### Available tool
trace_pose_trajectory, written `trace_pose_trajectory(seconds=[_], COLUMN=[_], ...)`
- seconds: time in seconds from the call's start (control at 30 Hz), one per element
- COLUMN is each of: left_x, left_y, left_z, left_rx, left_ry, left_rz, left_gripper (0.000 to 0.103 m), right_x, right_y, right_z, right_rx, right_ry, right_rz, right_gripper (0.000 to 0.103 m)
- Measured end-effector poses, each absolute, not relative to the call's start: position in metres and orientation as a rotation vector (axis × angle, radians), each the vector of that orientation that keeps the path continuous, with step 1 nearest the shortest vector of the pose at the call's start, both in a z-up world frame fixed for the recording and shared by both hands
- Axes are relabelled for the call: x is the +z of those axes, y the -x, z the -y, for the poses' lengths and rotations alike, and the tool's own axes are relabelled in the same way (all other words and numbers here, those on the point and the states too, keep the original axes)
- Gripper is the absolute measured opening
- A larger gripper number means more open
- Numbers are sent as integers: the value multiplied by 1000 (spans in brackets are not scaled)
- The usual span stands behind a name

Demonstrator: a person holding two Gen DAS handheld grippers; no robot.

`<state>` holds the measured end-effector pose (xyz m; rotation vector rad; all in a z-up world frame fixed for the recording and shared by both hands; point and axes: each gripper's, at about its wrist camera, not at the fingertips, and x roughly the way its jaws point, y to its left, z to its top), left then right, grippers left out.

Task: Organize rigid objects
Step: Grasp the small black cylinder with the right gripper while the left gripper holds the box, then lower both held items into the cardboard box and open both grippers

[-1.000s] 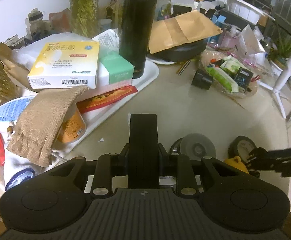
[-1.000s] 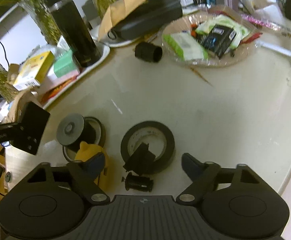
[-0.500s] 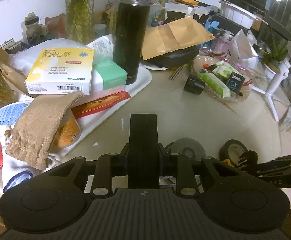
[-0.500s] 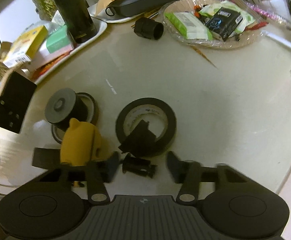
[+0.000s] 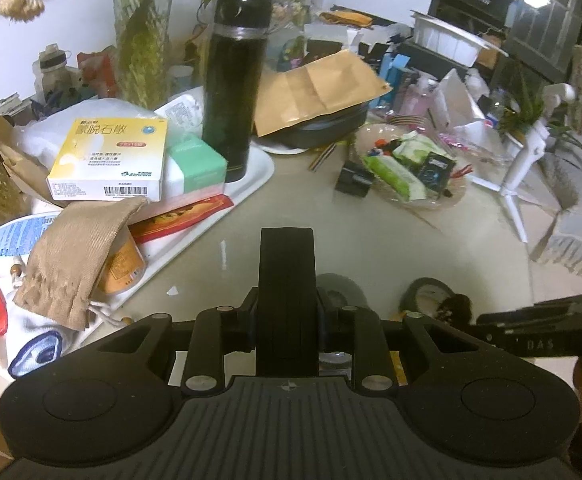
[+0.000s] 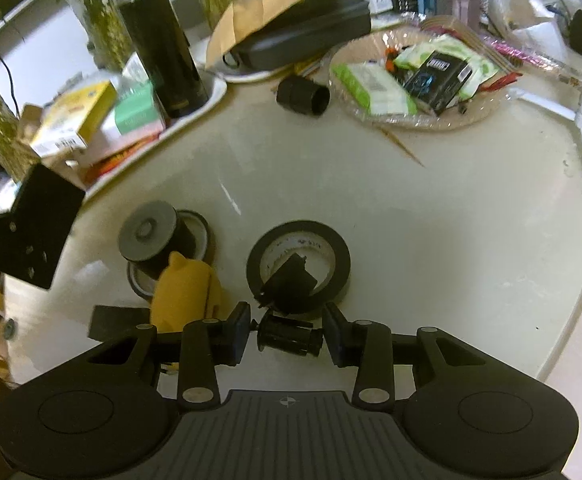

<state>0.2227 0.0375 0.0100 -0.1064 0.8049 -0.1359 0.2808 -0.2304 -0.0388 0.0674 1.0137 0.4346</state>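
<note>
In the right wrist view my right gripper (image 6: pixel 289 336) has closed around a small black cylindrical part (image 6: pixel 289 338) that lies on the table; both pads touch its ends. Just beyond it a black tape roll (image 6: pixel 333 248) holds a black block (image 6: pixel 291 282). A yellow object (image 6: pixel 183 292) and a grey-capped spool (image 6: pixel 147 232) sit to the left. My left gripper (image 5: pixel 287 240) is shut and empty, held above the table; it also shows in the right wrist view (image 6: pixel 39 224).
A white tray (image 5: pixel 259 184) at the left holds a black flask (image 5: pixel 233 92), boxes and a cloth pouch (image 5: pixel 75 256). A black cap (image 6: pixel 303 96) and a dish of packets (image 6: pixel 411 76) lie farther back. The table edge (image 6: pixel 571 300) curves at the right.
My right gripper has moved forward and narrowed from wide open until its pads meet the small black cylinder. My left gripper has risen and pulled back a little, staying shut.
</note>
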Motion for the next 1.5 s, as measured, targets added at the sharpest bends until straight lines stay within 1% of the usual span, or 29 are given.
trace_pose_trajectory(seconds=[0.5, 0.8, 1.07, 1.23, 1.5], left_x=[32, 27, 16, 6, -2], left_y=[-150, -104, -75, -68, -68], left_z=[-27, -20, -11, -6, -3], left_rx=[-175, -186, -178, -164, -126], left_ry=[153, 191, 186, 160, 131], left_rz=[-715, -728, -783, -833, -864], left_gripper=[26, 26, 26, 26, 26], right_x=[4, 3, -4, -12, -18], right_y=[-211, -163, -133, -123, -122], right_z=[246, 244, 237, 229, 222], right_rx=[506, 559, 567, 555, 533], right_ry=[-149, -136, -81, -16, 36], right_rz=[-830, -837, -868, -905, -927], right_gripper=[42, 42, 42, 42, 42])
